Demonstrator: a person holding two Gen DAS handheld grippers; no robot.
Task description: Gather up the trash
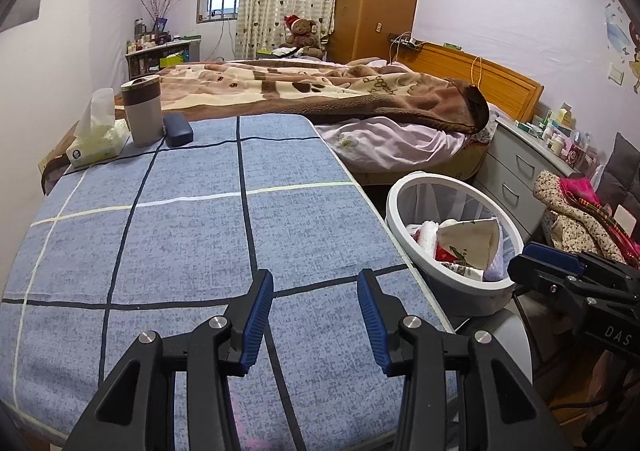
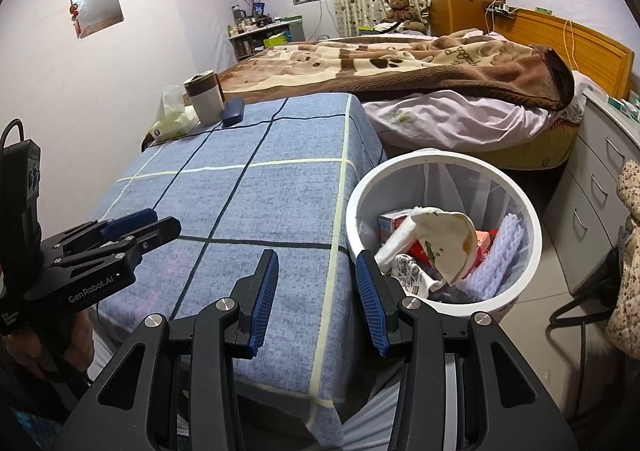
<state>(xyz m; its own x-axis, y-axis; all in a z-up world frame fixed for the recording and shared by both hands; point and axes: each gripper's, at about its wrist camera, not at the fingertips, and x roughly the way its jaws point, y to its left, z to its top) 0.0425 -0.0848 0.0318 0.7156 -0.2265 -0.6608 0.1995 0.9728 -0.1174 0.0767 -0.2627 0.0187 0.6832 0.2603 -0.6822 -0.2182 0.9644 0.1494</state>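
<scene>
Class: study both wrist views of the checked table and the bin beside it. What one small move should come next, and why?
Probably none toward trash: hold the left tongs and right tongs back. Both stand open and empty, the blue checked tablecloth shows no litter, and the white round waste bin already holds wrappers.

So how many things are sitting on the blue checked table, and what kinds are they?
Tissue packs: 1
Cups with a lid: 1
Dark blue cases: 1
Total: 3, all at the far end of the table.
</scene>
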